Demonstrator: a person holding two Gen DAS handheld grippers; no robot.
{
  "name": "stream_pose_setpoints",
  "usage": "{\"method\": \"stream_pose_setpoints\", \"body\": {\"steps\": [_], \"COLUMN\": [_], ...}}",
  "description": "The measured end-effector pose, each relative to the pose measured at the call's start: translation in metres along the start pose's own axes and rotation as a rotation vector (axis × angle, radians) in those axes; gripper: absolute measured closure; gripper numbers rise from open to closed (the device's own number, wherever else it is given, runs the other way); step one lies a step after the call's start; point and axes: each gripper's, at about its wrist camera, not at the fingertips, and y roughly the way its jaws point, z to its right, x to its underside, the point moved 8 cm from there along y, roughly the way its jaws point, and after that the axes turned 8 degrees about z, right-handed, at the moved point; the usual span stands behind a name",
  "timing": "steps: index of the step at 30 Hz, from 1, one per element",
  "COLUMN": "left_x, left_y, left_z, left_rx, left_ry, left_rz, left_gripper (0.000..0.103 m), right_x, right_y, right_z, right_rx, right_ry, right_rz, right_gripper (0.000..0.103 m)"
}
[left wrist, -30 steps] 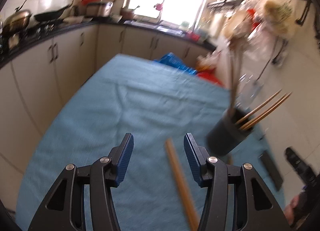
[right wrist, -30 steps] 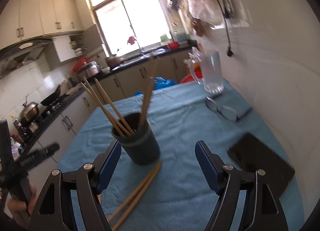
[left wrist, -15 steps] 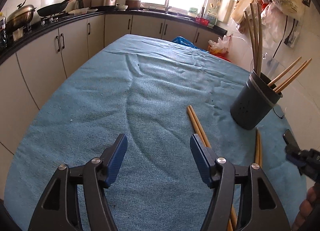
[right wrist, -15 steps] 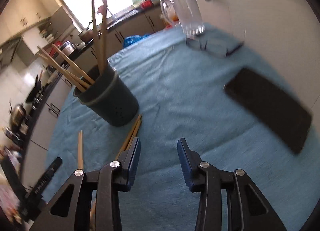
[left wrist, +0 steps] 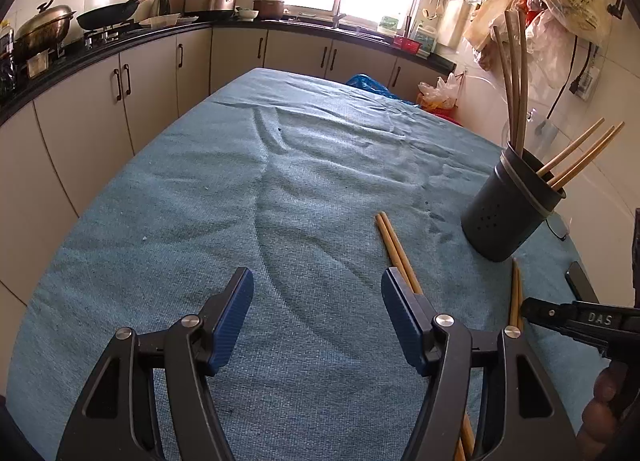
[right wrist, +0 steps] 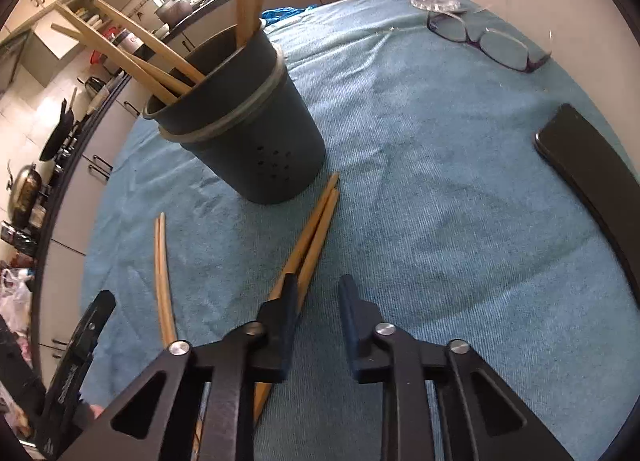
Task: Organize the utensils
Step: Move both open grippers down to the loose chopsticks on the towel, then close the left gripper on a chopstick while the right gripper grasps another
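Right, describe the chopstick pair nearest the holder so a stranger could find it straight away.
Start at the blue cloth-covered table and find the dark round utensil holder standing on it with sticks poking out. A pair of light wooden chopsticks lies flat with its tips just beside the holder's base. Unlike the other loose wooden pair further left, it runs back beside the right claw.

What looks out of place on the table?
Two pairs of chopsticks lie loose on the cloth beside the holder, while other chopsticks stand inside it. Glasses and a phone also lie there.
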Motion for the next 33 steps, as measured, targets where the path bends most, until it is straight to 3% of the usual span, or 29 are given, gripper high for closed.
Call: {"method": "stream_pose_setpoints", "body": {"steps": [5, 6, 12, 20, 23, 27, 33], "left_x": [0.0, 0.0, 0.003, 0.015, 0.017, 0.021, 0.019], "left_y": [0.0, 0.0, 0.004, 0.012, 0.012, 0.019, 0.023], "left_z": [-0.001, -0.001, 0.0, 0.017, 0.032, 0.039, 0.05], "left_rx": [-0.001, -0.003, 0.005, 0.113, 0.139, 0.103, 0.099], "left_ry": [0.001, 0.0, -0.001, -0.024, 0.004, 0.028, 0.032], "left_rz": [-0.004, -0.005, -0.032, -0.158, -0.184, -0.22, -0.247], "left_gripper": [0.038, 0.038, 0.038, 0.038, 0.05, 0.066, 0.067], "right_x": [-0.001, -0.001, -0.008, -0.012, -0.012, -0.013, -0.013], "right_y": [0.005, 0.005, 0.0, -0.007, -0.005, 0.0, -0.002], "right_z": [-0.014, -0.016, 0.009, 0.03, 0.03, 0.029, 0.031], "right_rx": [0.045, 0.091, 0.178, 0.052, 0.024, -0.011, -0.042], "right_ry": [-0.091, -0.139, -0.17, -0.097, -0.105, -0.109, -0.117], "right_rz": [0.012, 0.019, 0.03, 0.09, 0.116, 0.138, 0.161], "right_gripper": [0.084, 0.092, 0.092, 0.092, 0.092, 0.092, 0.092]}}
